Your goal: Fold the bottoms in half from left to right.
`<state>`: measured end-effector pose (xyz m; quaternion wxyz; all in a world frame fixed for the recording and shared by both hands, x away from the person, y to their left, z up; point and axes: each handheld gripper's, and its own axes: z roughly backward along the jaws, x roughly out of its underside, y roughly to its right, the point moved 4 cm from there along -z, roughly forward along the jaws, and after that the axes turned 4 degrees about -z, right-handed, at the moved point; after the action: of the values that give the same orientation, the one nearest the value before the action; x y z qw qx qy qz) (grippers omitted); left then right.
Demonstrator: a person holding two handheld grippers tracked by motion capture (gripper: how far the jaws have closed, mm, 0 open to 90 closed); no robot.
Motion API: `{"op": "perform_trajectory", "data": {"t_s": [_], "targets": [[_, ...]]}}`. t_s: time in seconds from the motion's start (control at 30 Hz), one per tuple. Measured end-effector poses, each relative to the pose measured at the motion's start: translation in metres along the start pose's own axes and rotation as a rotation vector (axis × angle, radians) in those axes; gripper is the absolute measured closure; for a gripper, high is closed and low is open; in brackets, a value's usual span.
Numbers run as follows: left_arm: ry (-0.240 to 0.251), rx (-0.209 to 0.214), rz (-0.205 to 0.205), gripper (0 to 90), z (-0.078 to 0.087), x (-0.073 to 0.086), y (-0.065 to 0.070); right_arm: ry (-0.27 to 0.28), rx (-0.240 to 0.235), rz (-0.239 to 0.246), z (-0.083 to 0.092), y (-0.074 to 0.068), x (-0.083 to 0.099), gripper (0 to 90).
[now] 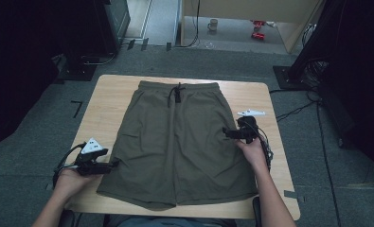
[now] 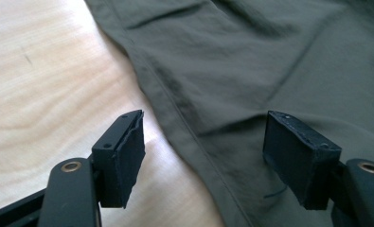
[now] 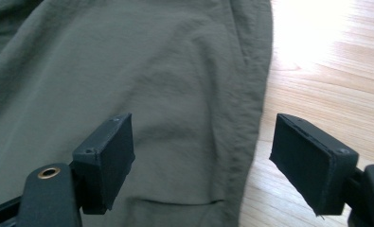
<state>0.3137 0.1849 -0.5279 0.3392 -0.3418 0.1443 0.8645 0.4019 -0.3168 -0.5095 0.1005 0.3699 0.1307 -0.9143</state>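
A pair of olive-green fabric shorts (image 1: 175, 142) lies spread flat in the middle of a light wooden table (image 1: 104, 109) with rounded corners, the elastic waistband toward the upper part of the high view and the two leg hems toward the lower edge. A dark drawstring (image 1: 177, 93) hangs tied at the centre of the waistband. In the lower left of the high view the left gripper (image 1: 112, 164), black with a grey three-cornered plate on top, is held in a hand just beside the outer seam of the leg on that side, low above the table. In the left gripper view its two black jaws stand apart, the left one over bare wood and the right one over the cloth, with the shorts' side seam (image 2: 175, 113) running between them; the pads press on nothing. At the right of centre in the high view the right gripper (image 1: 226, 134) points inward at the other outer edge of the shorts, about halfway down the leg. In the right gripper view its jaws are likewise spread, one over the green cloth and one over the wood, the garment's edge (image 3: 262, 94) lying between them ungripped. Both cables trail off toward the table's edges.
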Motion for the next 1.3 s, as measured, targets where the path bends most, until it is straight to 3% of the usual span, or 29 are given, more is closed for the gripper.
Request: {"op": "perform_trajectory", "data": {"t_s": [0.3, 0.6, 0.8, 1.0, 1.23, 1.3], "targets": [[-0.017, 0.013, -0.043, 30.0, -0.002, 0.010, 0.009, 0.001, -0.010, 0.022, -0.005, -0.013, -0.002, 22.0], [0.033, 0.026, -0.112, 22.8, -0.001, 0.020, 0.015, 0.036, -0.042, 0.058, -0.011, -0.026, -0.015, 25.1], [0.043, 0.036, -0.121, 19.1, -0.001, 0.021, 0.016, 0.046, -0.083, 0.039, -0.015, -0.036, -0.025, 26.5], [0.041, 0.031, -0.115, 20.4, -0.001, 0.021, 0.016, 0.048, -0.119, 0.060, -0.022, -0.054, -0.041, 29.0], [0.032, 0.013, -0.098, 26.2, 0.001, 0.020, 0.017, 0.030, -0.141, 0.098, -0.035, -0.074, -0.052, 30.9], [0.034, 0.018, -0.099, 34.0, 0.002, 0.020, 0.019, 0.021, -0.141, 0.112, -0.040, -0.080, -0.055, 30.9]]}}
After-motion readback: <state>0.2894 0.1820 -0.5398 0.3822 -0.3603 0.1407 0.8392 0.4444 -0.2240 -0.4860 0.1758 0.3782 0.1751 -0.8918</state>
